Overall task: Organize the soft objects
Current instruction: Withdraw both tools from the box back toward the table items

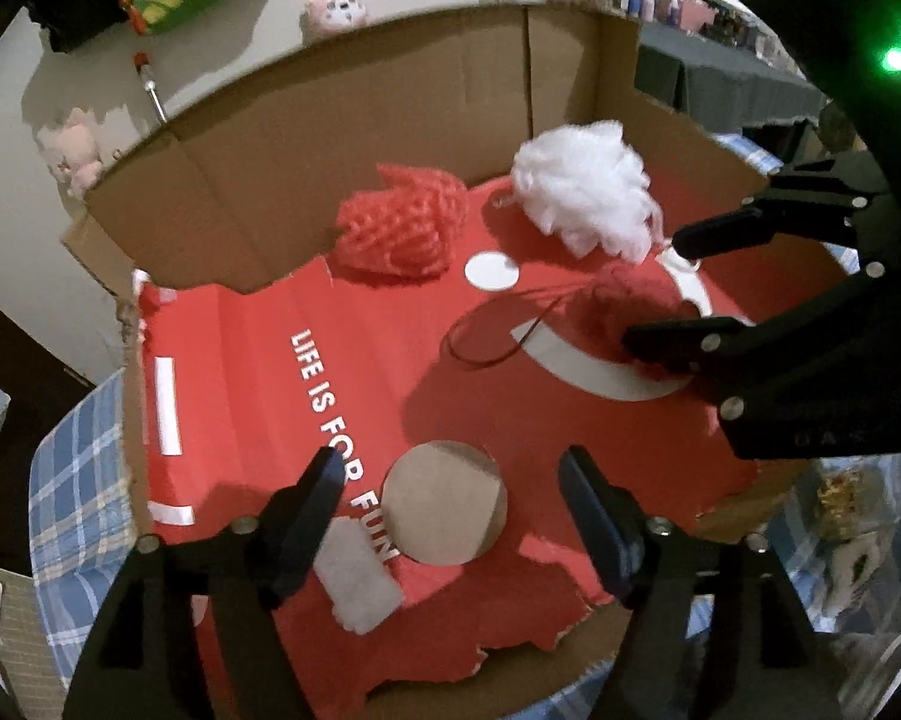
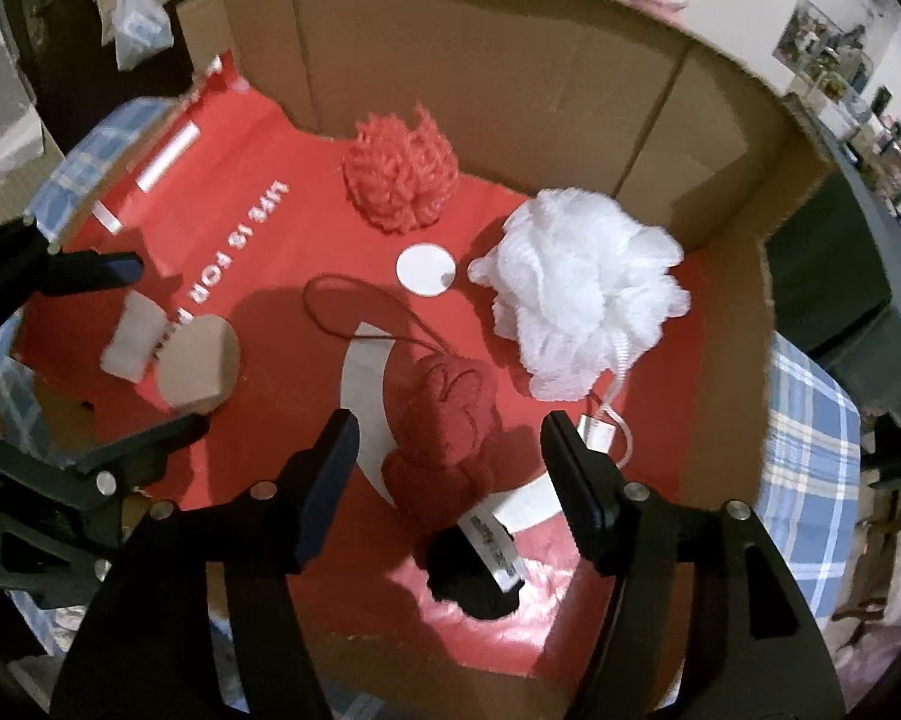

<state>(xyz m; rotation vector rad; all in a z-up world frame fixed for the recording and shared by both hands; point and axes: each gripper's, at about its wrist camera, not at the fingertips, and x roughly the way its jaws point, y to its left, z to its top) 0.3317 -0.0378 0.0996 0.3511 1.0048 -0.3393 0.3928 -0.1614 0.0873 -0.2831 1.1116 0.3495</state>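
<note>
A cardboard box (image 1: 222, 180) with a red printed floor holds three soft things. A red knitted ball (image 1: 399, 228) (image 2: 402, 177) lies at the back. A white mesh bath puff (image 1: 582, 195) (image 2: 582, 288) lies to its right. A dark red plush (image 2: 447, 438) (image 1: 624, 306) with a loop cord and a white tag lies in front. My right gripper (image 2: 447, 438) (image 1: 654, 288) is open, with its fingers on either side of the plush. My left gripper (image 1: 450, 474) is open and empty above the box floor near a round hole (image 1: 447, 504).
A white foam pad (image 1: 357, 585) (image 2: 132, 339) lies on the red floor by the hole. The box stands on a blue plaid cloth (image 1: 78, 480) (image 2: 810, 450). Pink plush toys (image 1: 75, 150) sit by the wall beyond the box.
</note>
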